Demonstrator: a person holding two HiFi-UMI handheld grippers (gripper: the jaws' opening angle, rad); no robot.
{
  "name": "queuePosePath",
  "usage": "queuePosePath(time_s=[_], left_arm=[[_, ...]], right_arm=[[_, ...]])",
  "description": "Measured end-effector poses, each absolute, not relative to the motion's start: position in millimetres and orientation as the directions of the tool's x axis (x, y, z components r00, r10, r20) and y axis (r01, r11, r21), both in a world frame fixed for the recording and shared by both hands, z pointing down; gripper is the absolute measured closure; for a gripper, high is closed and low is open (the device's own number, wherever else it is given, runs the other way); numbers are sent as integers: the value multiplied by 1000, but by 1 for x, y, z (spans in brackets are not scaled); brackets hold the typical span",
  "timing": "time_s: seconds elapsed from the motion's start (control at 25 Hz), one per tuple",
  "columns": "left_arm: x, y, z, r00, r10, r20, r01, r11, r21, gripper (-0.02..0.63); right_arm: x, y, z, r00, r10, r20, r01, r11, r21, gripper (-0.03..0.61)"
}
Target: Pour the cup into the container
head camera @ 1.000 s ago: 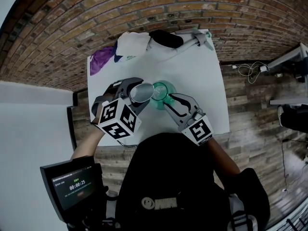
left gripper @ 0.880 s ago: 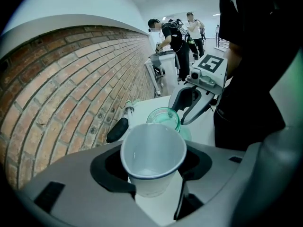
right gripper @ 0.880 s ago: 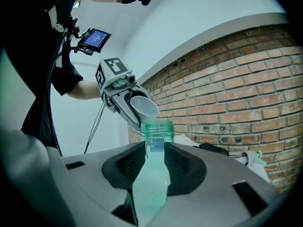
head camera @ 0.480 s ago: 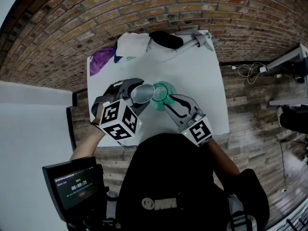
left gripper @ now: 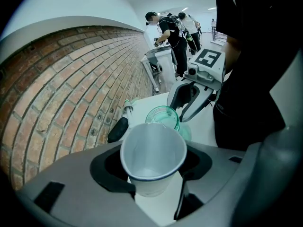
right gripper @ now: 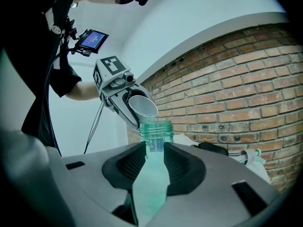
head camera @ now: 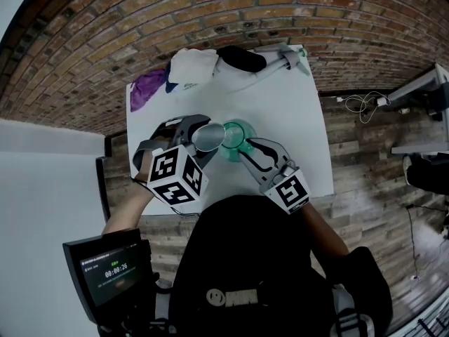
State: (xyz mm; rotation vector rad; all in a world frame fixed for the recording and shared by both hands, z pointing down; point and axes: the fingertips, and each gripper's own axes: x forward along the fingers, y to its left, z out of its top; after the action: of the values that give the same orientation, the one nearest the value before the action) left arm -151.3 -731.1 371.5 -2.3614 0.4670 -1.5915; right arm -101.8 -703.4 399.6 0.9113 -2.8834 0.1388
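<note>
A white paper cup (head camera: 208, 136) is tipped on its side, with my left gripper (head camera: 200, 133) shut on it. Its rim leans over the mouth of a clear green container (head camera: 237, 137) that stands on the white table (head camera: 295, 118). My right gripper (head camera: 249, 149) is shut on the container's body. In the left gripper view I look into the cup (left gripper: 153, 157), with the container (left gripper: 163, 117) just past it. In the right gripper view the cup (right gripper: 142, 106) hangs over the container's threaded neck (right gripper: 155, 131), and a thin stream falls from its lip.
At the table's far edge lie a white cloth (head camera: 193, 65), a purple bag (head camera: 146, 88), a black object (head camera: 242, 57) and a pale green tool (head camera: 289, 56). A brick wall rises behind. A small screen (head camera: 105, 272) sits at lower left.
The left gripper has rolled slightly, tipping the cup a little more over the container. The right gripper and the container have stayed still.
</note>
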Motion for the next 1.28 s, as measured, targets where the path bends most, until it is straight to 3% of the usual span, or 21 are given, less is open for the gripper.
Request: queuePosePath(time_s=[1.28], left_arm=[[-151, -731, 376, 297, -401, 867, -82, -915, -395, 347]], right_arm=[[-100, -704, 401, -798, -585, 144, -598, 799, -66, 472]])
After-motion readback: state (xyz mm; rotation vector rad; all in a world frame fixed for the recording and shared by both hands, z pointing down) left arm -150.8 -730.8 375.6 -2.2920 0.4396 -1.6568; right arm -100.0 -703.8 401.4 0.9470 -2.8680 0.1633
